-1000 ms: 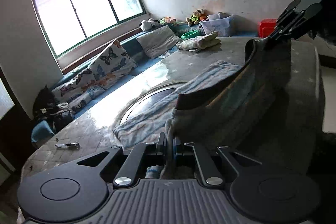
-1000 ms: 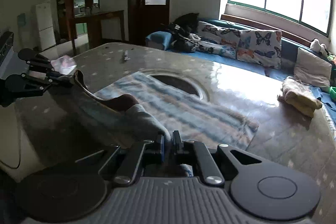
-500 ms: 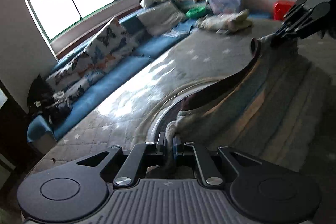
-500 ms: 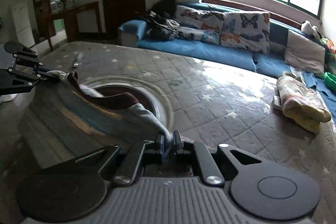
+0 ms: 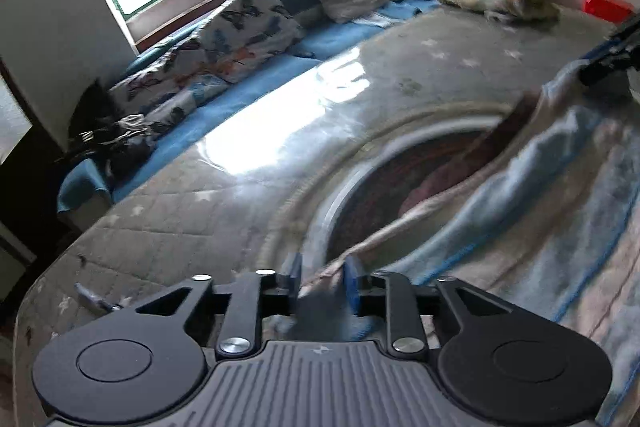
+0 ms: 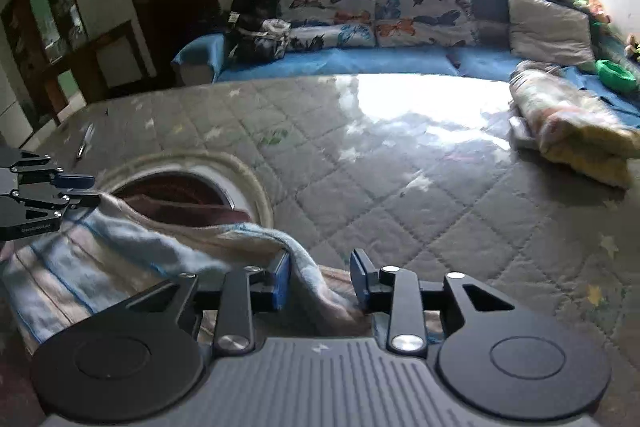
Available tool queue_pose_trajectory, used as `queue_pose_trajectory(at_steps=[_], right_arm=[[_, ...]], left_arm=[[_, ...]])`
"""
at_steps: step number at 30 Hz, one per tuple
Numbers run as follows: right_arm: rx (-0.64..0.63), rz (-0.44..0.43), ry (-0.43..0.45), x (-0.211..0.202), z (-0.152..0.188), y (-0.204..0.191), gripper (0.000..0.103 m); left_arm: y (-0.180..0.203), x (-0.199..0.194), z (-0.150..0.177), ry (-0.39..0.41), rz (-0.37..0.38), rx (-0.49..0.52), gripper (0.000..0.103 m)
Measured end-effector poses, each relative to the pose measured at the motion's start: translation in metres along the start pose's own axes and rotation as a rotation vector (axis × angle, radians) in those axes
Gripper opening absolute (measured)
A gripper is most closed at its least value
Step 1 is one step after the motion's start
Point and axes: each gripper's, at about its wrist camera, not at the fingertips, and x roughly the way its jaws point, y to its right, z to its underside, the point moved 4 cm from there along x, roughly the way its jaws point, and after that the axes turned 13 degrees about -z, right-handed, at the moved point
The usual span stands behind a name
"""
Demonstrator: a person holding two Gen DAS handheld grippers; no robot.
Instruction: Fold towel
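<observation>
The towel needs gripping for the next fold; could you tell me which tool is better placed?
Probably the left tool: both are open, but the towel corner fills its narrower gap, while the right tool gapes wider.

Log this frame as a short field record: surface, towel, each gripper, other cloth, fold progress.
surface: grey quilted table cover with a round opening
towel: blue and beige striped towel, lying partly over the opening
left gripper: left gripper open, towel edge between its fingers
right gripper: right gripper open, towel corner draped between its fingers
other cloth: folded yellow and pink towel at the table's far edge
fold progress: cannot tell
</observation>
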Motion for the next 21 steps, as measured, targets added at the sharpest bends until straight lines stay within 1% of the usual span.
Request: queue_pose_trajectory(at_steps=[2, 3, 5, 6, 7, 10, 13, 15, 18, 19, 21], right_arm=[[-0.01, 0.009, 0.02, -0.008, -0.002, -0.005, 0.035], [-0.009, 0.021, 0.033, -0.012, -0.003, -0.008, 0.036], [-0.012, -0.001, 0.045, -0.015, -0.005, -0.016, 0.035], [-0.017, -0.021, 0.044, -0.014, -0.006, -0.022, 0.034], [-0.025, -0.04, 0.036, -0.009, -0.007, -0.028, 0.034], [-0.041, -0.091, -0.001, 0.012, -0.007, -0.043, 0.034], [-0.037, -0.112, -0.027, 0.036, -0.006, -0.052, 0.034], [-0.039, -0.119, -0.043, 0.05, -0.006, -0.056, 0.034], [-0.048, -0.095, -0.058, 0.064, -0.004, -0.054, 0.033], [-0.039, -0.094, -0.065, 0.067, -0.003, -0.052, 0.03], [-0.04, -0.087, -0.064, 0.067, -0.002, -0.05, 0.024]], left_arm=[[-0.008, -0.004, -0.003, 0.007, -0.025, -0.036, 0.031], [-0.012, -0.007, -0.004, 0.01, -0.03, -0.059, 0.029], [-0.017, -0.015, -0.009, 0.012, -0.008, -0.116, 0.029], [-0.015, -0.019, -0.013, 0.012, 0.022, -0.14, 0.028], [-0.012, -0.021, -0.016, 0.006, 0.054, -0.153, 0.026], [0.012, -0.021, -0.028, -0.018, 0.154, -0.166, 0.023], [0.032, -0.011, -0.034, -0.054, 0.207, -0.167, 0.023], [0.04, 0.002, -0.035, -0.1, 0.219, -0.174, 0.023], [0.041, 0.02, -0.031, -0.133, 0.195, -0.193, 0.024], [0.039, 0.025, -0.029, -0.141, 0.191, -0.207, 0.026], [0.033, 0.031, -0.028, -0.163, 0.196, -0.249, 0.026]])
